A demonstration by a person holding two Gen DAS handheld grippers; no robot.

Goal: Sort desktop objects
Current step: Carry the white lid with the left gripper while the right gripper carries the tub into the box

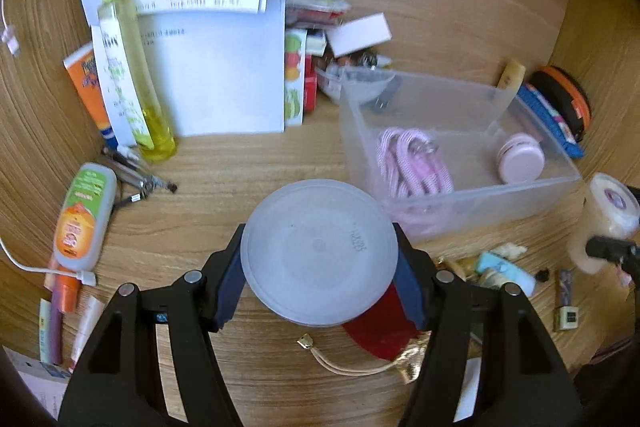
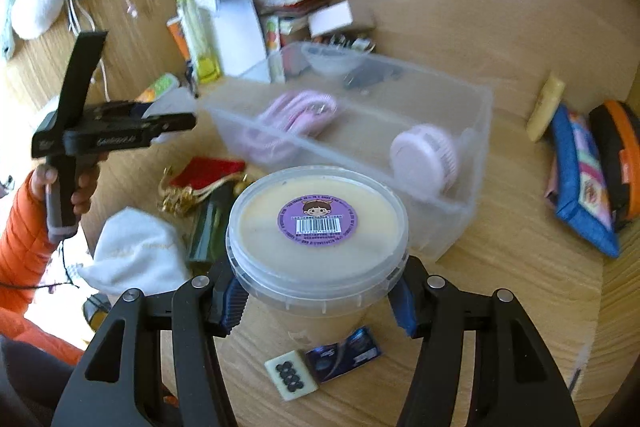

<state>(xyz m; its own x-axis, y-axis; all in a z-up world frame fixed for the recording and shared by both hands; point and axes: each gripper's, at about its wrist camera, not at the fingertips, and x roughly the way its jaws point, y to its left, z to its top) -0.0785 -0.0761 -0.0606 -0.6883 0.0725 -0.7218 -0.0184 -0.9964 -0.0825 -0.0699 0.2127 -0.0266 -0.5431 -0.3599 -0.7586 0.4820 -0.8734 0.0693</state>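
- Left gripper [image 1: 320, 259]: jaws partly open, blue pads clamped on the sides of a frosted round lid [image 1: 320, 251]. Lid is clear of the desk.
- Right gripper [image 2: 318, 301]: partly open too, pads pinching a lidded cream tub [image 2: 318, 227] just under its rim. Purple barcode sticker on top, tub off the desk.
- Just ahead of both: clear bin [image 2: 476, 147]. Already inside: pink cable [image 2: 296, 115] and a pink round case [image 2: 424, 155]. So sorting has started but is far from done.
- Still loose: under the right gripper a mahjong tile [image 2: 291, 373] and a dark sachet [image 2: 344, 353]; to its left a red pouch [image 2: 208, 171] and white cloth [image 2: 136, 251]; far right a blue pouch [image 2: 584, 195].
- Left of the left gripper: yellow spray bottle [image 1: 128, 67], orange-green tube [image 1: 84, 215], papers.
- Room: bare wood right of the bin and a strip in front of it. Near bin wall sits close to the tub, so I'd expect a lift over the rim. Bin middle is free.
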